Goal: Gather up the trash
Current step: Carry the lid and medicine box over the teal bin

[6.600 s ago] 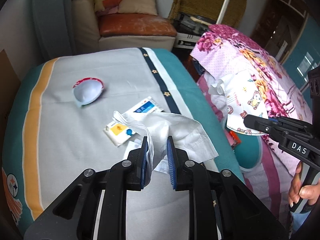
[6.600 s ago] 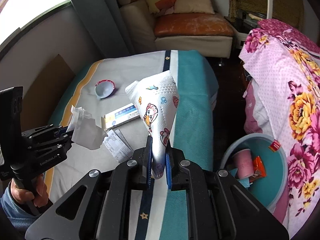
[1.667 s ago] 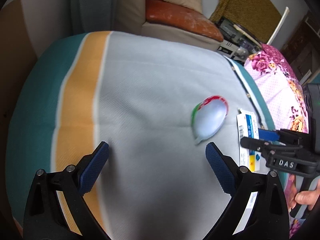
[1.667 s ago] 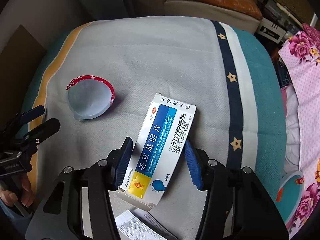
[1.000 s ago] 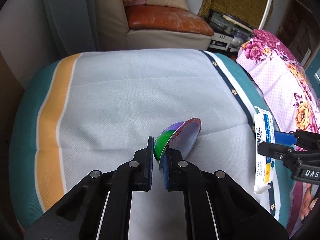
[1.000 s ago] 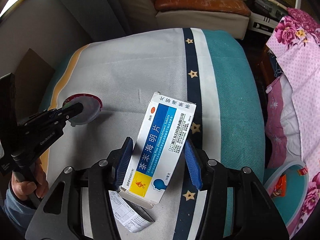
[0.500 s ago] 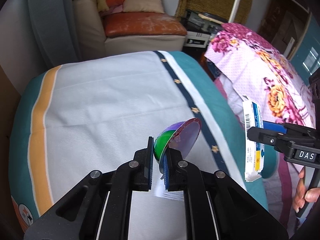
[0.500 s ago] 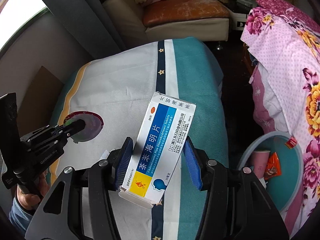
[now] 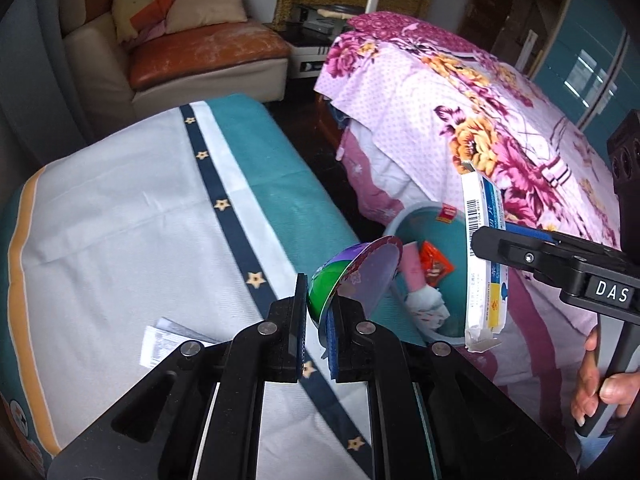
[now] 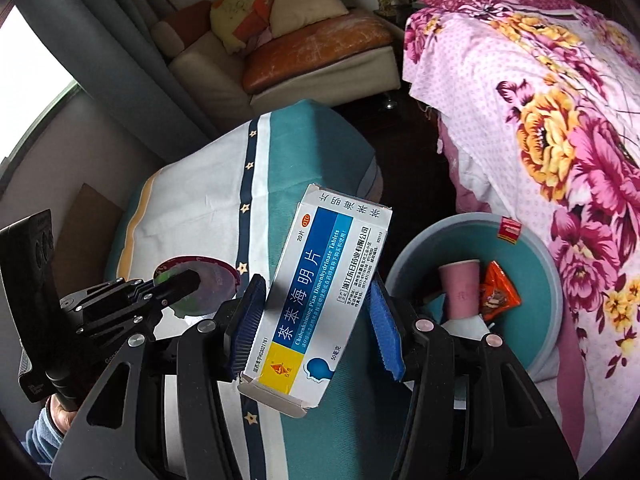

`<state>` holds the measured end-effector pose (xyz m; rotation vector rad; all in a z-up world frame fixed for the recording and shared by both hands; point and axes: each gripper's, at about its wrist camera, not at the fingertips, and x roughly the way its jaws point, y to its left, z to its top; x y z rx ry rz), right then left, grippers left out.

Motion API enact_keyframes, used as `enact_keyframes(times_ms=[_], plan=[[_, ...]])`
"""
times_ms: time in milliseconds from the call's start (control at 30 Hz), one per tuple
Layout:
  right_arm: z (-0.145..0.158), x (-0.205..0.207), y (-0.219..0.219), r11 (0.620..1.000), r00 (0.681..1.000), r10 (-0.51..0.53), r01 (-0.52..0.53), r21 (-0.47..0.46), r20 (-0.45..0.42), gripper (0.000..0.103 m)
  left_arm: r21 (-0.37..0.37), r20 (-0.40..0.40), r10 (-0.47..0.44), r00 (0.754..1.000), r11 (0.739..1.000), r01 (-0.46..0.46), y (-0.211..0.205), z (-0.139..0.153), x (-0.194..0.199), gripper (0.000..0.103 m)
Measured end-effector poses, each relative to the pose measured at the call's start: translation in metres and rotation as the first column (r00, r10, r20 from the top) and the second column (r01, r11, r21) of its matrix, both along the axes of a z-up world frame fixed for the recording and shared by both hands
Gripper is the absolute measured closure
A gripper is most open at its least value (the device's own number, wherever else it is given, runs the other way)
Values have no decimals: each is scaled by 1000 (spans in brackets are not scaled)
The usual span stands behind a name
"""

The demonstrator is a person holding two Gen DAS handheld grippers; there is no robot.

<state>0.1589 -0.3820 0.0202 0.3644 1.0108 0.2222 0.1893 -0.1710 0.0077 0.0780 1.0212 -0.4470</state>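
I was carrying trash to the basin [image 10: 420,240]: my right gripper [image 10: 316,328] clamped the medicine box [image 10: 320,292] beside its rim, my left gripper [image 9: 318,312] pinched the foil lid [image 9: 360,276]. Next, each needed releasing over the basin.

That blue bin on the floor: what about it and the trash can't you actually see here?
- Bin bottom: right wrist view, hidden by the medicine box and fingers.
- Bin's near rim: left wrist view, hidden by the foil lid.
- Paper slip print: too small.

Black hand-held gripper [image 9: 318,312] with blue pads [image 10: 386,336], "DAS" label, silver screws.
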Motion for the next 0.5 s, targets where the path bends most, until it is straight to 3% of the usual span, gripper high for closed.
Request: enact_keyframes(times_ms=[500], plan=[[-5, -43, -106, 990, 990, -137, 137, 34, 25, 53, 44, -14, -125, 992, 991, 125, -106, -4, -28, 94]])
